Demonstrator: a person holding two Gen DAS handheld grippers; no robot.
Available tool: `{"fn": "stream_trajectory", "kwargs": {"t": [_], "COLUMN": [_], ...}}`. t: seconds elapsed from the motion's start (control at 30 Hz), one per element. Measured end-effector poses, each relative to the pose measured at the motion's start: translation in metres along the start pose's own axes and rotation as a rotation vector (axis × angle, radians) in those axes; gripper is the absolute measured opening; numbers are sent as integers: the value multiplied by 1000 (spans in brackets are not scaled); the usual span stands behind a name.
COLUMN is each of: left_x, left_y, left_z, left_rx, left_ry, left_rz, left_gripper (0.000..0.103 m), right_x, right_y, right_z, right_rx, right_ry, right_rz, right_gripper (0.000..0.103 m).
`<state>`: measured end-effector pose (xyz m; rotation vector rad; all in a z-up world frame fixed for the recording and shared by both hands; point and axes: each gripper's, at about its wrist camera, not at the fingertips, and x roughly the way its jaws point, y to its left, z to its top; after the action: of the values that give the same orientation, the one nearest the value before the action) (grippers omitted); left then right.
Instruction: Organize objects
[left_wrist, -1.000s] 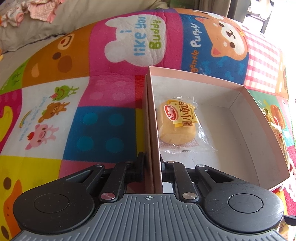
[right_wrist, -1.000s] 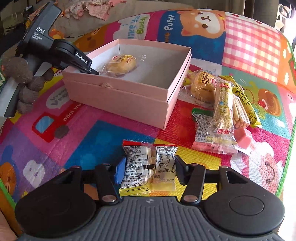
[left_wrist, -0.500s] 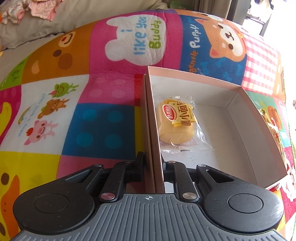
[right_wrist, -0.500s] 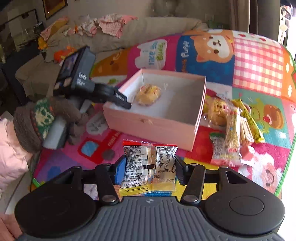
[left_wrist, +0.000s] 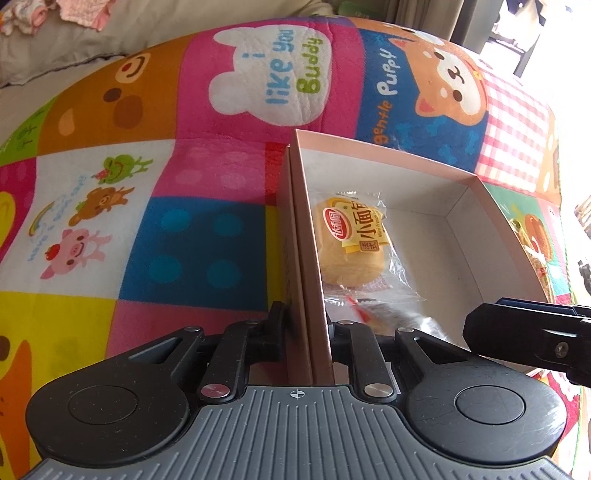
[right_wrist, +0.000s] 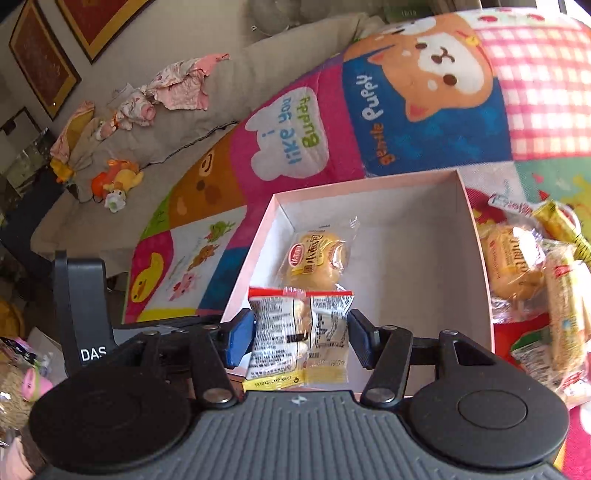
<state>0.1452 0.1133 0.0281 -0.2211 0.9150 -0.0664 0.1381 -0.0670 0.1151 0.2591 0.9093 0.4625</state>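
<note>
Patchwork cartoon play mat (left_wrist: 221, 177) on the floor carries an open pink box (right_wrist: 476, 236) at centre, with a heap of wrapped snack packets (right_wrist: 532, 273) lying just beside the box at 3 o'clock.

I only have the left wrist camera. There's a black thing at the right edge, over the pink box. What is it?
Observer: That's the right gripper, with a snack packet that has a red top edge between its fingers.
Operator: Is it over the box?
Observer: Yes, above the near end of the pink box, just in front of the wrapped bun. Its jaws are opening with the packet between them.
Operator: What's left outside?
Observer: A pile of wrapped snacks lies on the play mat, beside the box's right wall.
</note>
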Motion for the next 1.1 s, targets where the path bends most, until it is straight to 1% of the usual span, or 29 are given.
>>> {"fn": "stream_trajectory", "kwargs": {"t": [0.1, 0.17, 0.3, 0.4, 0.43, 0.53, 0.63, 0.67, 0.77, 0.83, 0.87, 0.9, 0.93, 1.0, 1.1], "left_x": [0, 0, -1, -1, -1, -2, -2, -3, -3, -4, -3, -3, -3, -3, -4], "left_y": [0, 0, -2, -4, -5, -7, -9, -9, -11, -12, -12, -12, -12, -12, -12], "left_z": [0, -1, -2, -3, -4, -5, -5, -5, -6, -6, -6, -6, -6, -5, -6], "left_rx": [0, 2, 4, 3, 4, 16, 21, 24, 31, 34, 34, 35, 35, 31, 30], "left_ry": [-1, -2, -7, -10, -10, -12, -3, -2, 3, 6, 9, 10, 12, 16, 18], "left_rz": [1, 3, 15, 24, 26, 34, 40, 42, 46, 51, 53, 55, 56, 55, 53], "left_gripper": [19, 19, 18, 18, 18, 18, 17, 17, 17, 17, 17, 17, 17, 17, 17], "right_x": [-5, -17, -47, -72, -80, -91, -90, -89, -84, -76, -72, -67, -62, -56, -55], "right_y": [-4, -14, -37, -59, -67, -83, -97, -101, -112, -112, -111, -109, -107, -106, -110], "right_z": [-4, -6, -18, -35, -42, -59, -69, -70, -68, -64, -61, -58, -54, -47, -34], "right_rx": [-9, -15, -31, -30, -39, -97, -147, -152, -152, -165, -176, -188, -202, -208, -176], "right_ry": [-14, -40, -105, -148, -164, -178, -176, -176, -182, -189, -192, -194, -196, -205, -222], "right_rz": [-26, -55, -156, -228, -265, -366, -452, -468, -489, -505, -509, -516, -520, -503, -466], "right_gripper": [60, 60, 66, 69, 69, 69, 69, 69, 69, 67, 64, 58, 57, 56, 56]}}
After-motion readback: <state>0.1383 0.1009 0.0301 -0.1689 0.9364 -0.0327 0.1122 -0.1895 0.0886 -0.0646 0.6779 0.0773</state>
